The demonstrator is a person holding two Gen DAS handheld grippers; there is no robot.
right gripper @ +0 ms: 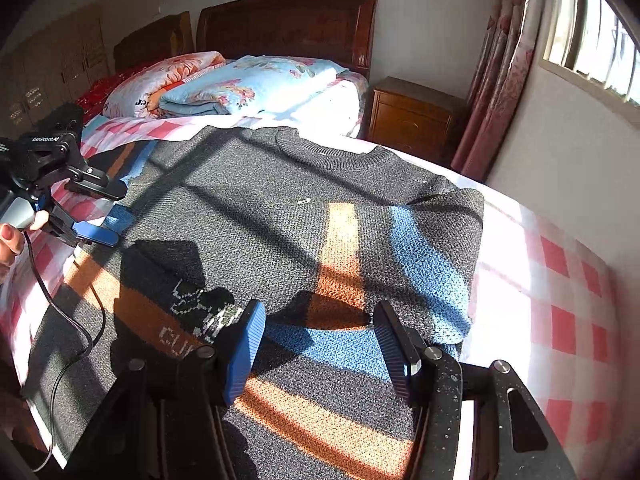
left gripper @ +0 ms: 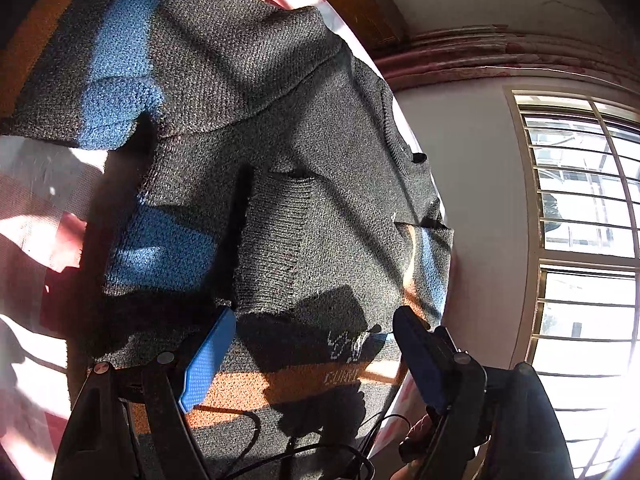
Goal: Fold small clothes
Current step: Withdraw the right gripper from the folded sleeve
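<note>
A dark grey knit sweater (right gripper: 256,220) with orange and blue stripes lies flat on the bed, neck toward the headboard; its right sleeve is folded across the chest. It fills the left wrist view (left gripper: 280,168). My left gripper (left gripper: 312,320) is open just above the sweater's left side, and it also shows in the right wrist view (right gripper: 108,216) at the sweater's left edge. My right gripper (right gripper: 320,312) is open over the lower hem, holding nothing.
The bed has a red and white checked sheet (right gripper: 560,280). Folded quilts (right gripper: 240,88) lie by the wooden headboard (right gripper: 288,24). A nightstand (right gripper: 412,116), a curtain (right gripper: 500,76) and a barred window (left gripper: 584,240) stand to the right. A black cable (right gripper: 60,320) hangs from the left gripper.
</note>
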